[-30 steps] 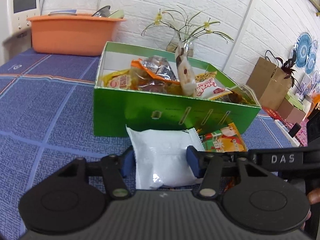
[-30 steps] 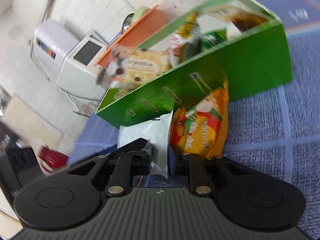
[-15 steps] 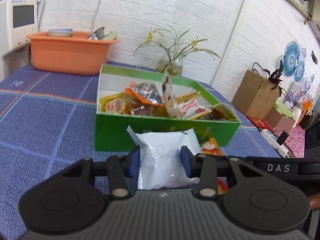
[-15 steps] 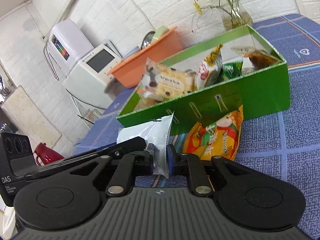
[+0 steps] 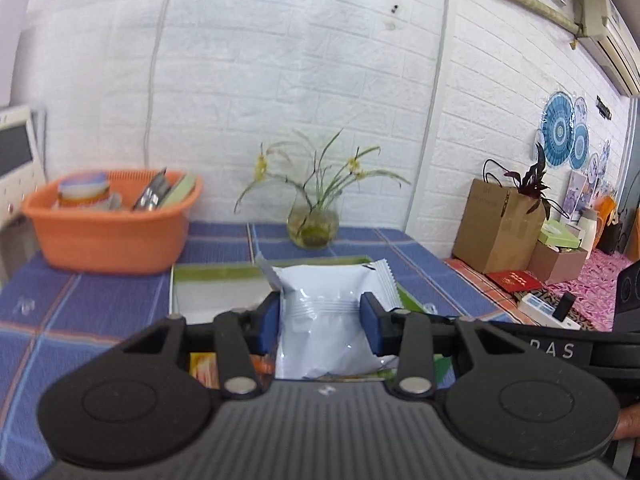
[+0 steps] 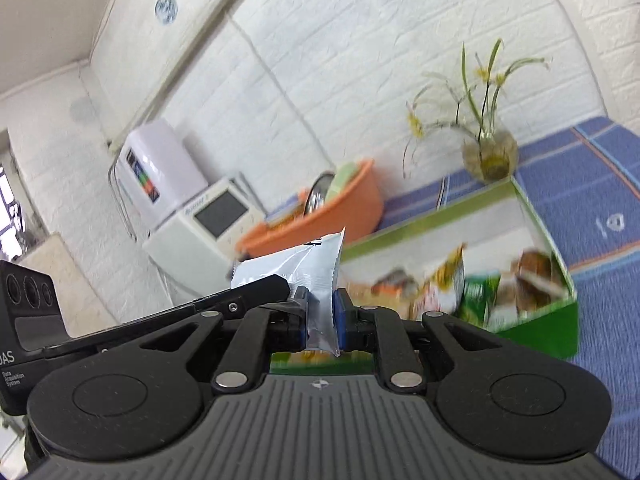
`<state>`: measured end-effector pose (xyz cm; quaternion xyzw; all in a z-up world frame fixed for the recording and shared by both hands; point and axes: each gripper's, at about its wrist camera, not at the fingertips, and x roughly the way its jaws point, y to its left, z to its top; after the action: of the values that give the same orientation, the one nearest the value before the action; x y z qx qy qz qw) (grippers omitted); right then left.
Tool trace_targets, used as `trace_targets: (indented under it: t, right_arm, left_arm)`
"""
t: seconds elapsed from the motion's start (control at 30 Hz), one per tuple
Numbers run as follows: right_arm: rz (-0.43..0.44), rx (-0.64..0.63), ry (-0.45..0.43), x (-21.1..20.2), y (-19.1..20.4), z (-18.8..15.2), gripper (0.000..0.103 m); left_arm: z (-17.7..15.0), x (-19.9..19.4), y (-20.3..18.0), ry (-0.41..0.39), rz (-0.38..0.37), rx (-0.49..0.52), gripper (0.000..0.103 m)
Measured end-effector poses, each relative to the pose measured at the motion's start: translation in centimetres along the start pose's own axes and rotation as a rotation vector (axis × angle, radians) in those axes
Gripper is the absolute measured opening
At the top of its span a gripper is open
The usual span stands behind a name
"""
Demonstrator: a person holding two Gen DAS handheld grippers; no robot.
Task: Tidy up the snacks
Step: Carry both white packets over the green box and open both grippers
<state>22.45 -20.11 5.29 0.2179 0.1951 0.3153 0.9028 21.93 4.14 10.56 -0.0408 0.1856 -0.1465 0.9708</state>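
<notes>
I hold the white snack packet (image 5: 328,320) above the green box (image 6: 536,332), my left gripper (image 5: 320,322) clamped across its width and my right gripper (image 6: 322,320) pinching one sealed edge, probably so it travels flat. Assorted snack packs (image 6: 472,292) already lie in the box.

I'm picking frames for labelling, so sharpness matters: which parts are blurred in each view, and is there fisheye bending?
Left wrist: white packet sharp, orange basin softly smeared, wall lines bowed. Right wrist: snacks in the green box motion-blurred, the packet's pinched edge fairly crisp, walls curved.
</notes>
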Motion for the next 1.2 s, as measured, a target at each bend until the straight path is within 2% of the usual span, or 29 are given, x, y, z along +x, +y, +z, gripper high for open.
trace_targets:
  t: [0.13, 0.23, 0.37, 0.5, 0.6, 0.83, 0.9, 0.93, 0.97, 1.03, 1.17, 1.2]
  right_arm:
    - [-0.027, -0.027, -0.106, 0.0, -0.1, 1.6, 0.026]
    - [-0.028, -0.019, -0.157, 0.4, -0.9, 2.1, 0.026]
    - [-0.087, -0.041, -0.126, 1.8, -2.1, 1.9, 0.024]
    - [-0.114, 0.028, -0.046, 4.1, -4.4, 0.8, 0.023]
    - [-0.134, 0.065, -0.019, 5.0, -5.2, 0.0, 0.023]
    - [-0.15, 0.064, -0.025, 5.3, -5.3, -0.7, 0.025]
    - [-0.153, 0.093, -0.036, 5.3, -5.7, -0.9, 0.034]
    - [-0.152, 0.104, -0.046, 5.2, -5.9, -0.9, 0.045]
    - [-0.147, 0.112, -0.059, 5.0, -6.1, -0.9, 0.069]
    - [-0.148, 0.118, -0.092, 4.5, -6.0, -0.7, 0.103]
    - [-0.139, 0.056, -0.104, 3.7, -5.2, 0.0, 0.103]
    - [-0.137, 0.052, -0.11, 3.5, -5.0, 0.1, 0.103]
  left_arm:
    - [2.3, 1.4, -1.3, -0.054, 0.008, 0.037, 0.037]
    - [2.8, 2.1, -1.6, -0.094, 0.013, 0.024, 0.037]
    - [1.9, 4.8, -0.5, -0.051, 0.001, -0.044, 0.036]
    - [0.0, 7.9, 0.6, 0.032, 0.024, -0.091, 0.033]
    - [-0.8, 9.4, 1.1, 0.078, 0.028, -0.108, 0.032]
    - [-1.3, 10.0, 1.3, 0.084, 0.04, -0.092, 0.028]
    - [-1.3, 10.1, 1.4, 0.081, 0.05, -0.089, 0.03]
    - [-1.3, 10.1, 1.4, 0.082, 0.059, -0.086, 0.03]
    - [-1.3, 10.1, 1.5, 0.085, 0.068, -0.083, 0.031]
    - [-1.3, 10.0, 1.8, 0.087, 0.077, -0.084, 0.032]
    - [-1.2, 9.3, 1.7, 0.078, 0.092, -0.066, 0.037]
    - [-1.1, 8.9, 1.5, 0.066, 0.102, -0.051, 0.042]
